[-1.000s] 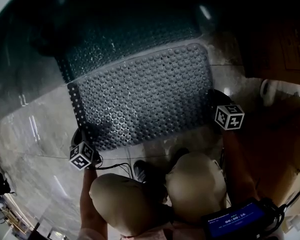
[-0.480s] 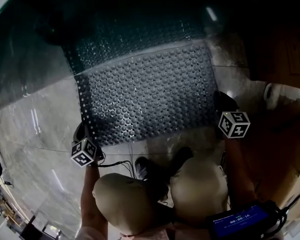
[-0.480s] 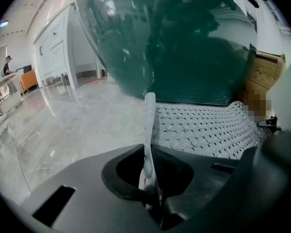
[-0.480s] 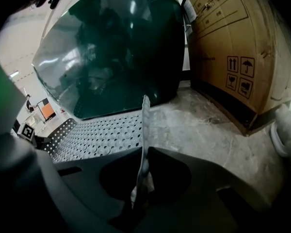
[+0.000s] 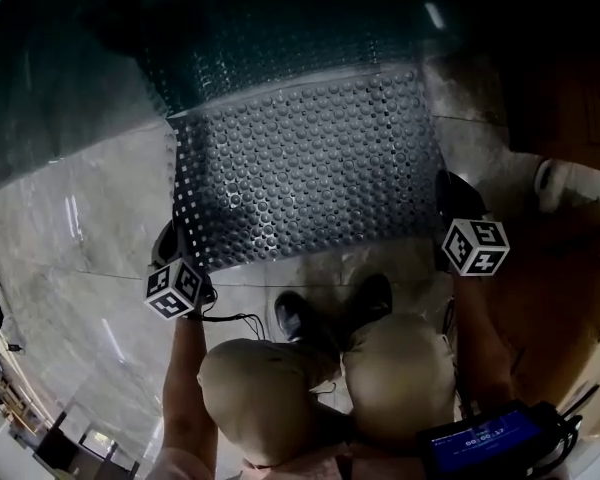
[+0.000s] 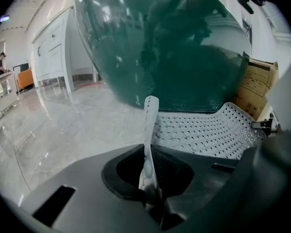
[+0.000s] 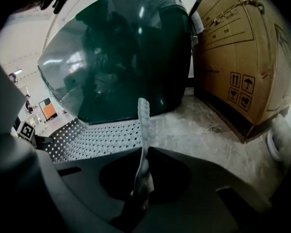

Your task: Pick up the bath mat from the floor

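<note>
Bath mat (image 5: 310,178) is grey, rectangular, flexible, dotted with holes.

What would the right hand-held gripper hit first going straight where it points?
Past the bath mat the right hand-held gripper clamps, probably the dark green glossy body; depth unclear.

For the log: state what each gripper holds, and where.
The bath mat: left gripper pinches its near-left corner, right gripper, jaws just closing, its near-right corner.
</note>
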Motion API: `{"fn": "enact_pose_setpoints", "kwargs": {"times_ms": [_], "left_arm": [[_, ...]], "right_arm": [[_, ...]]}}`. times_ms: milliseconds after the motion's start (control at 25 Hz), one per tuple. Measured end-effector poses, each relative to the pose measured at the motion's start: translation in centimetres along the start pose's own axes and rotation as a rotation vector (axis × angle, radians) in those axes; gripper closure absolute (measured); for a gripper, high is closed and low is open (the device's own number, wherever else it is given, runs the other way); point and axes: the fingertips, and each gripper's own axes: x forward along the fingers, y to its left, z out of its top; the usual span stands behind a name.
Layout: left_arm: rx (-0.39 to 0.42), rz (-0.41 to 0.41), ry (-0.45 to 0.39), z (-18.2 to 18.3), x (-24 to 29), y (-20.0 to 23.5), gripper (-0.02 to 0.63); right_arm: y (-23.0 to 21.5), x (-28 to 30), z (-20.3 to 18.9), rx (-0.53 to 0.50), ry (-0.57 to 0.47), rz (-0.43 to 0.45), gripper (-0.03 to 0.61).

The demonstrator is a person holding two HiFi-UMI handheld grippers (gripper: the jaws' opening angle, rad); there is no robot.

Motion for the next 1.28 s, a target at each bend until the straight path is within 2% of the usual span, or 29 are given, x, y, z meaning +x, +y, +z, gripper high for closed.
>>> {"fn": "enact_pose_setpoints", "kwargs": {"times_ms": [400, 960, 1280], "left_arm": [[0.017, -0.044, -0.011, 3.5, -3.5, -3.1, 0.578], [0.023, -0.109, 0.003, 2.9, -4.6, -6.3, 0.58], [0.025, -0.159, 0.006, 4.9, -6.6, -8.9, 0.58]], "right_arm": [[3.7, -3.7, 3.6, -0.017, -0.036, 0.026, 0.551], [6.6, -4.3, 3.0, -0.037, -0.041, 0.069, 0.551], [9.2, -6.5, 5.0, -0.039, -0.047, 0.092, 0.551]]}}
